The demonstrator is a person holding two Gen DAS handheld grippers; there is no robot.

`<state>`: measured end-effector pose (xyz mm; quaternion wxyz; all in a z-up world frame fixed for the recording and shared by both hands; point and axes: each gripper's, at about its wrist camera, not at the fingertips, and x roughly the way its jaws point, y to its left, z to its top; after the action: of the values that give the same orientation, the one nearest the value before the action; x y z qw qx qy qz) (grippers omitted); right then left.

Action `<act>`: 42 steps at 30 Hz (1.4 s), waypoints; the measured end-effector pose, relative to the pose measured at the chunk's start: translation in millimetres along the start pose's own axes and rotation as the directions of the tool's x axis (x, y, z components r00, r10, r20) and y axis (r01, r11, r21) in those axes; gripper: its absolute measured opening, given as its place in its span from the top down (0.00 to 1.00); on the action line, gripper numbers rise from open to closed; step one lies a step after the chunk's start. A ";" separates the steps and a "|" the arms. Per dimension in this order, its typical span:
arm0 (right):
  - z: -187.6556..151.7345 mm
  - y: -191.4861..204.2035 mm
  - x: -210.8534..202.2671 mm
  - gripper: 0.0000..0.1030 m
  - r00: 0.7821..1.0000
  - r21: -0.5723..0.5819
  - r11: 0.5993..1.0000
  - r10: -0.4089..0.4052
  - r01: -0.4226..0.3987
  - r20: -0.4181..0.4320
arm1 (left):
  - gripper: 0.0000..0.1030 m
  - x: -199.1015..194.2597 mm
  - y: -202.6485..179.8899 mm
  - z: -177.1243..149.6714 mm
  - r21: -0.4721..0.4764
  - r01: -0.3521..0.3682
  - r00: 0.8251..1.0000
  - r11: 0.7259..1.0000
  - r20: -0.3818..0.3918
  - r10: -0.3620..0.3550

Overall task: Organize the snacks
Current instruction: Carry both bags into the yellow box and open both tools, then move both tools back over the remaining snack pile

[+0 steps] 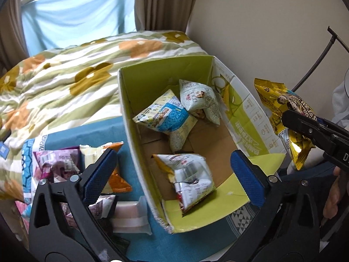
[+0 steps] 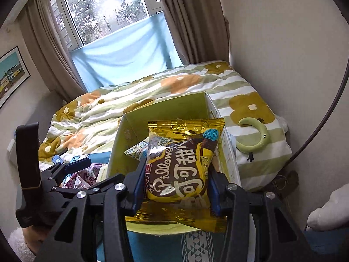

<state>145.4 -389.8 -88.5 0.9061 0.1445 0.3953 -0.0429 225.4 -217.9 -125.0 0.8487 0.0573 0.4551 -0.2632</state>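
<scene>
An open green-lined cardboard box [image 1: 152, 80] stands on a blue patterned cloth and holds three pale snack packets [image 1: 165, 118]. My left gripper [image 1: 174, 174] is open and empty above the box's near end. My right gripper [image 2: 176, 185] is shut on a gold cocoa snack packet [image 2: 183, 159] and holds it over the box [image 2: 174, 107]. That packet [image 1: 281, 109] shows in the left wrist view beyond the box's right wall, with the right gripper [image 1: 305, 128]. Loose packets [image 1: 65, 163] lie left of the box.
A flowered quilt [image 1: 65, 76] covers the bed behind the box. A green curved toy [image 2: 255, 139] lies on the quilt to the right. The wall is close on the right. A window with curtains [image 2: 109, 11] is at the back.
</scene>
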 end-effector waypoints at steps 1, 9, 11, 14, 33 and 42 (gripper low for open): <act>-0.7 -0.8 3.7 0.56 1.000 0.000 1.000 -0.003 0.003 -0.007 | 0.00 -1.0 4.1 -1.2 -0.004 -0.007 1.000 1.000 -0.003 0.007; -6.2 -4.9 59.8 0.56 0.991 -0.028 1.000 -0.010 0.006 -0.137 | 0.00 -4.3 33.1 -1.8 -0.054 -0.003 1.000 0.999 -0.017 0.002; -9.2 -5.7 73.4 0.56 0.985 -0.034 0.999 -0.010 0.004 -0.171 | 0.00 -4.3 37.0 -4.2 -0.064 -0.010 1.000 0.998 -0.021 0.009; -11.8 -7.2 85.5 0.56 0.980 -0.038 0.999 -0.013 0.005 -0.199 | 0.00 -4.0 39.1 -8.5 -0.065 -0.036 0.999 0.997 -0.020 0.035; -22.4 -3.3 23.0 0.00 0.995 -0.065 0.998 0.015 -0.021 -0.096 | 0.00 -68.3 12.6 -41.2 -0.080 -0.110 0.991 0.991 0.071 0.116; -24.0 13.9 -41.7 0.00 0.999 -0.158 0.987 0.046 -0.043 0.012 | 0.00 -133.3 -5.6 -79.3 -0.129 -0.177 0.968 0.976 0.155 0.196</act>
<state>102.7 -370.9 -70.4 0.9185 0.0811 0.3868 0.0076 104.1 -143.4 -63.1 0.9067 0.0289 0.3894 -0.1594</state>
